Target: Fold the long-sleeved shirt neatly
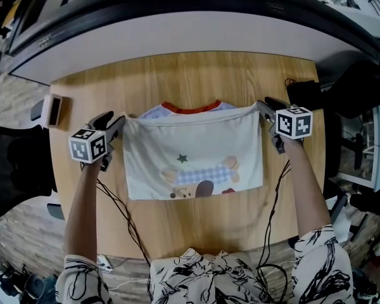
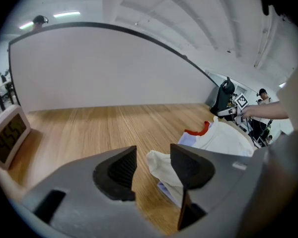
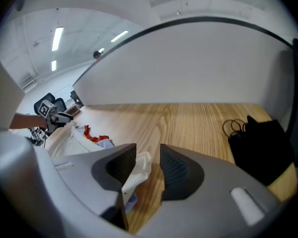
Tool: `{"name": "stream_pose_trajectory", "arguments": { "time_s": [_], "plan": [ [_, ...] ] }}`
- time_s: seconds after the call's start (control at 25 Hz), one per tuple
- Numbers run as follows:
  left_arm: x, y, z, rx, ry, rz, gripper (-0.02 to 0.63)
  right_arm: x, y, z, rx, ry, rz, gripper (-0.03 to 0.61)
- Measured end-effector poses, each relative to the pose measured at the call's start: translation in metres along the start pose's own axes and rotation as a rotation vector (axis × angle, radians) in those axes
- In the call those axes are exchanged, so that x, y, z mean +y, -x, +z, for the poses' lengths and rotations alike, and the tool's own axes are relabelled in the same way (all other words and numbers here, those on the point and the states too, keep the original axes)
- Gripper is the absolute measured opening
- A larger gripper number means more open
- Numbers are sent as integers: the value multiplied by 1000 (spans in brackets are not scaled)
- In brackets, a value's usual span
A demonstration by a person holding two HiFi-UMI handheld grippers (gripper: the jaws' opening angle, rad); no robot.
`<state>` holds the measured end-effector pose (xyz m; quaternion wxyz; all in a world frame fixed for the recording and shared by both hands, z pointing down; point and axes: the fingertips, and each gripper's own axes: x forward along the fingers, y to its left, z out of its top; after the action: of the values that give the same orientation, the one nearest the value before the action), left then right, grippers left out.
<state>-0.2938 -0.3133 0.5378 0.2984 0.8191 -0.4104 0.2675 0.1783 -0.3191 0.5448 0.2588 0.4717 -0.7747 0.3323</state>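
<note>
The white long-sleeved shirt lies folded on the wooden table, cartoon print up, red collar at the far edge. My left gripper is at its far left corner and my right gripper at its far right corner. In the left gripper view the jaws stand apart, and the shirt corner rests against the right jaw only. In the right gripper view the jaws also show a gap, with the cloth corner leaning on the left jaw.
A small digital clock stands at the table's left edge. A black object with looped cords sits at the far right. A curved white partition closes off the back. Cables trail over the near edge.
</note>
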Motion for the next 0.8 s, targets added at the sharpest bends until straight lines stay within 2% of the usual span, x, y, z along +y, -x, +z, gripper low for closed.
{"name": "stream_pose_trajectory", "arguments": {
  "time_s": [0.08, 0.16, 0.24, 0.32, 0.4, 0.48, 0.6, 0.64, 0.8],
  "plan": [
    [-1, 7, 4, -47, -75, -11, 237, 9, 4, 9, -34, 117, 46, 182],
    [-7, 11, 4, -58, -200, -37, 259, 20, 5, 9, -12, 308, 84, 207],
    [-15, 11, -2, -25, -344, -60, 270, 27, 3, 2, 43, 496, 98, 239],
    [-21, 8, -9, 23, -483, -71, 279, 34, -1, -5, 88, 638, 119, 264],
    [-21, 3, -13, 66, -569, -72, 279, 38, -6, -8, 119, 744, 140, 272],
    [-14, -3, -12, 92, -564, -70, 278, 38, -13, -7, 140, 809, 149, 276],
    [-4, -11, -13, 120, -502, -91, 254, 39, -21, -6, 163, 861, 177, 302],
    [-3, -13, -15, 133, -496, -102, 222, 39, -24, -8, 180, 875, 191, 299],
    [-1, -21, -20, 163, -465, -136, 179, 37, -32, -17, 235, 908, 233, 217]
  ]
}}
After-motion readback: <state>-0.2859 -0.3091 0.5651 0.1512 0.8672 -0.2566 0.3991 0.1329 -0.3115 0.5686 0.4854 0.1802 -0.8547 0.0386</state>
